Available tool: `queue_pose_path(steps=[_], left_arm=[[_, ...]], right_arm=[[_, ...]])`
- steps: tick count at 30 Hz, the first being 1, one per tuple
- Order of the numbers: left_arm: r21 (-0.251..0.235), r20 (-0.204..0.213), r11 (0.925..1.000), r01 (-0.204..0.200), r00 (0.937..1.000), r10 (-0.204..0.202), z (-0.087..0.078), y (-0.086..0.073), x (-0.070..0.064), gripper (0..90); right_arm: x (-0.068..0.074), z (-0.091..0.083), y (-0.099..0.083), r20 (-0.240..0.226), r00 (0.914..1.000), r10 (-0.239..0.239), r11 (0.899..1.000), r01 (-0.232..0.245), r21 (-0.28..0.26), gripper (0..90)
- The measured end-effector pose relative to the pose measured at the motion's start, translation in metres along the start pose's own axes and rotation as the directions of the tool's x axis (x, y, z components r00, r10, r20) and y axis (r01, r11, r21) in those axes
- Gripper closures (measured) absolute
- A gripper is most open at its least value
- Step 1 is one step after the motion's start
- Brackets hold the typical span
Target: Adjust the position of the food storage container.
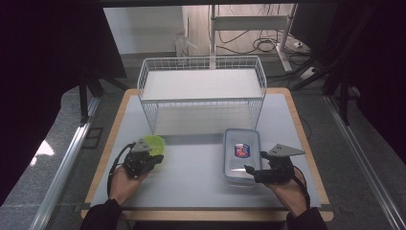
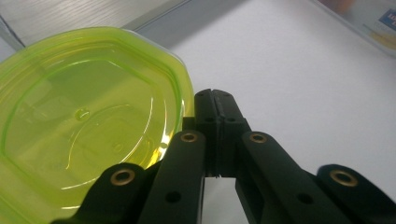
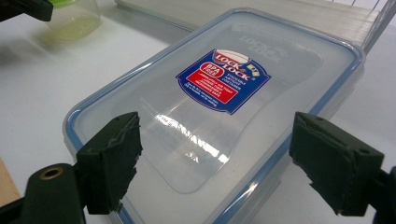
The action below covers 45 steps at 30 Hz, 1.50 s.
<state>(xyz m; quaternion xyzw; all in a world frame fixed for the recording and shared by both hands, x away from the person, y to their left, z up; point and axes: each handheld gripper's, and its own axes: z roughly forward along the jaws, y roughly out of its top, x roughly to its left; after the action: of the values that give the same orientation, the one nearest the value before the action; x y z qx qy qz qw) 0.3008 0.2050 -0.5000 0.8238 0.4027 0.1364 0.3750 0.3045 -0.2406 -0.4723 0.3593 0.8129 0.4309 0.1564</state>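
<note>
While your right tool [image 1: 253, 171] hovers with jaws spread wide over the near end of the clear lidded container [image 1: 242, 155], which lies flat on the counter [image 1: 191, 167] in front of the wire basket [image 1: 201, 84], a pinch could slip off its smooth lid or push it away. Your left tool [image 1: 152, 160] is clenched on nothing, just beside the green tub [image 1: 154, 143] at the counter's left; a nudge could slide it.

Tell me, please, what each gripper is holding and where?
Nothing is held. The left gripper is shut beside the green container; the right gripper is open over the clear lidded box.
</note>
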Motion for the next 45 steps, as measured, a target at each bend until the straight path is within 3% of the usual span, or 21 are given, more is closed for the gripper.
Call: queue_pose_path(steps=[6,11,17,21,22,24,27,32,34,38,40,43,45], left_arm=[[-0.038,0.005,0.9982,-0.046,0.9989,0.046,0.000,0.000,-0.013,82.4],[-0.089,0.026,0.9901,-0.109,0.9934,0.112,0.001,-0.001,-0.032,62.1],[-0.108,0.053,0.9853,-0.133,0.9889,0.139,0.006,-0.005,-0.040,31.8],[-0.117,0.098,0.9875,-0.105,0.9883,0.117,0.006,-0.008,-0.044,28.8],[-0.119,0.108,0.9880,-0.099,0.9878,0.112,0.006,-0.009,-0.046,28.3],[-0.115,0.113,0.9871,-0.112,0.9857,0.125,0.005,-0.010,-0.050,27.1],[-0.108,0.109,0.9836,-0.145,0.9816,0.156,0.007,-0.010,-0.056,24.2],[-0.106,0.132,0.9829,-0.150,0.9776,0.164,0.009,-0.010,-0.057,21.5],[-0.107,0.139,0.9834,-0.146,0.9771,0.161,0.009,-0.010,-0.056,21.1],[-0.107,0.141,0.9844,-0.140,0.9778,0.155,0.010,-0.010,-0.056,19.0],[-0.104,0.141,0.9848,-0.139,0.9782,0.153,0.010,-0.010,-0.056,17.3],[-0.088,0.141,0.9861,-0.141,0.9782,0.153,0.012,-0.010,-0.056,13.9],[-0.082,0.139,0.9863,-0.143,0.9783,0.153,0.014,-0.010,-0.057,13.4]], right_arm=[[-0.006,-0.005,0.000,-0.002,0.9996,0.027,1.000,-0.027,0.011,26.2],[-0.009,-0.011,0.000,-0.003,0.9996,0.027,0.999,-0.027,0.020,38.1],[-0.017,-0.021,-0.004,0.020,0.9995,0.025,0.998,-0.026,0.049,55.4],[-0.023,-0.026,-0.009,0.033,0.9982,0.049,0.997,-0.051,0.062,66.5],[-0.023,-0.026,-0.010,0.052,0.9981,0.034,0.996,-0.038,0.077,69.1],[-0.024,-0.027,-0.013,0.069,0.9973,0.027,0.994,-0.034,0.107,77.5],[-0.027,-0.022,-0.020,0.038,0.9986,0.037,0.987,-0.042,0.154,89.1],[-0.020,-0.011,-0.026,-0.003,0.9998,0.019,0.972,-0.018,0.234,90.0],[-0.018,-0.009,-0.027,0.009,0.9999,0.014,0.971,-0.015,0.238,90.0],[-0.015,-0.008,-0.028,-0.028,0.9991,0.031,0.972,-0.024,0.234,90.0],[-0.010,-0.003,-0.029,-0.072,0.9969,0.034,0.967,-0.014,0.254,90.0],[0.001,0.006,-0.028,-0.094,0.9955,-0.007,0.960,0.033,0.276,90.0],[0.007,0.009,-0.025,-0.115,0.9932,-0.013,0.961,0.044,0.272,90.0]])
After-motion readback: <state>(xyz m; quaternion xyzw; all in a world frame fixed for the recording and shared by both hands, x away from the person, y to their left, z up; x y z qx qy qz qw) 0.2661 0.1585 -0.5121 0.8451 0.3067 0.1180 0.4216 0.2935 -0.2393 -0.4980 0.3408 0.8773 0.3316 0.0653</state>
